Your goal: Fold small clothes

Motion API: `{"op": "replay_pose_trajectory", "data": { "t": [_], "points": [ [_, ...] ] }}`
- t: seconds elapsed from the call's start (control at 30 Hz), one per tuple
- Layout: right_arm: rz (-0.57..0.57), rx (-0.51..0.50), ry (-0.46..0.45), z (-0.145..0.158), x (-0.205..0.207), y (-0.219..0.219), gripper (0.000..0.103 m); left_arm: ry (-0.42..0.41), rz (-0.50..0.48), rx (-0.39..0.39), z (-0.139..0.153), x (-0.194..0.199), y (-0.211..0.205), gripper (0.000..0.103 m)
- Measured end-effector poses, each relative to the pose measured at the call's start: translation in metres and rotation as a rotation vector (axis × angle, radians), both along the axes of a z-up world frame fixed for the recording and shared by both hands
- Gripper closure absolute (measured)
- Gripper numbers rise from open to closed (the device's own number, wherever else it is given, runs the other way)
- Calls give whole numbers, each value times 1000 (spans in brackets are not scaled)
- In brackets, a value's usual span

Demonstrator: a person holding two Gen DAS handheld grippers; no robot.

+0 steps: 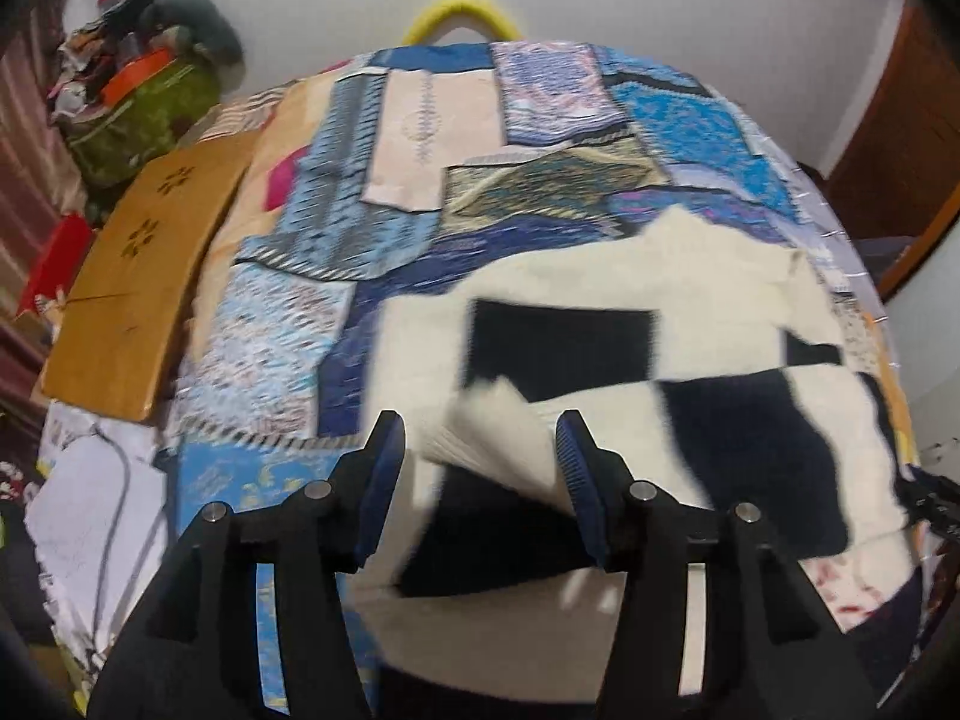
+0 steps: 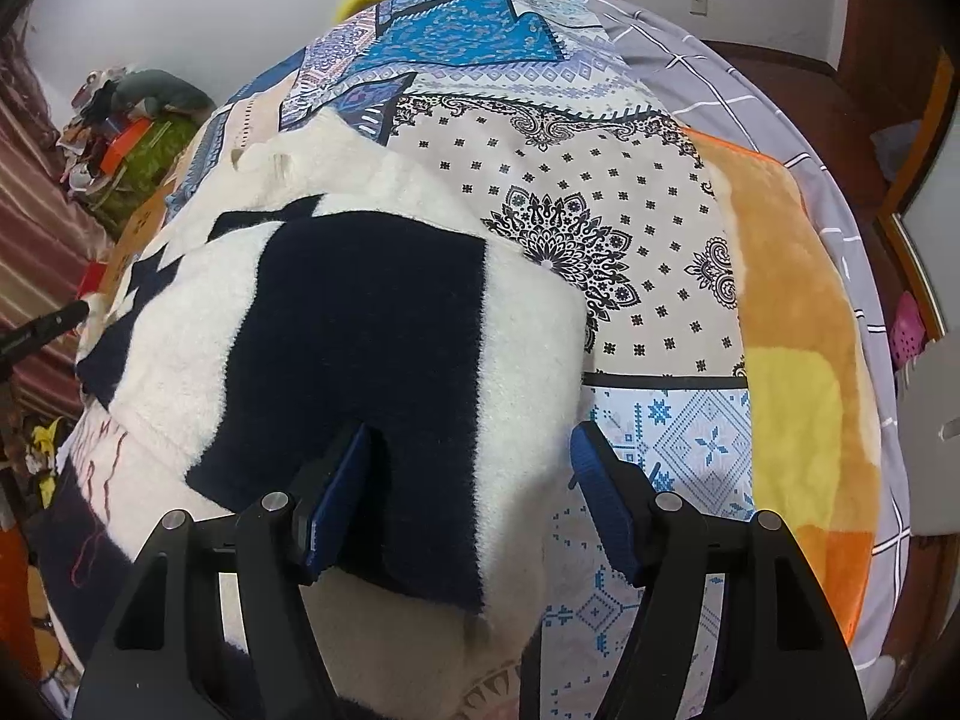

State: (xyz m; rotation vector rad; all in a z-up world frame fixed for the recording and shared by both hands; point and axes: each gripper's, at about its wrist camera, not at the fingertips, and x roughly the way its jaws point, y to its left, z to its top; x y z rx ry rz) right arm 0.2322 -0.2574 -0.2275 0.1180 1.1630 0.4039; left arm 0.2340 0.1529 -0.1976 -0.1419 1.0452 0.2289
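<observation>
A fuzzy cream and dark navy block-pattern garment (image 1: 600, 276) lies spread on the patchwork bed sheet (image 1: 288, 330). My left gripper (image 1: 480, 426) hovers over its near edge with the jaws apart. A loose cream flap (image 1: 498, 438) stands between them, resting against the right pad (image 1: 573, 468), and the left pad is clear of it. In the right wrist view the garment (image 2: 360, 300) covers the left half. My right gripper (image 2: 473, 432) is open over its near corner. Its left finger (image 2: 336, 492) is tucked against a navy fold, and its right finger (image 2: 600, 492) is over bare sheet (image 2: 630, 210).
A flat cardboard box (image 1: 138, 276) and a green bag piled with clutter (image 1: 144, 114) sit at the bed's left. An orange and yellow plush blanket (image 2: 798, 360) and a grey checked sheet (image 2: 690, 60) lie to the right. Wooden furniture (image 1: 900, 138) stands beyond.
</observation>
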Motion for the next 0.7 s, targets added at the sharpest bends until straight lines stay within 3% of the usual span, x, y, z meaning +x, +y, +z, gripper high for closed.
{"op": "replay_pose_trajectory", "data": {
  "t": [0.37, 0.63, 0.7],
  "points": [
    [-3, -1, 1, 11, 2, 1, 38, -3, 59, -24, 3, -19, 37, 51],
    [8, 4, -38, 30, 6, 10, 38, 36, 17, -140, -18, -11, 25, 51],
    [13, 4, -39, 30, 6, 13, 37, 43, 9, -156, -25, -10, 20, 56]
  ]
}}
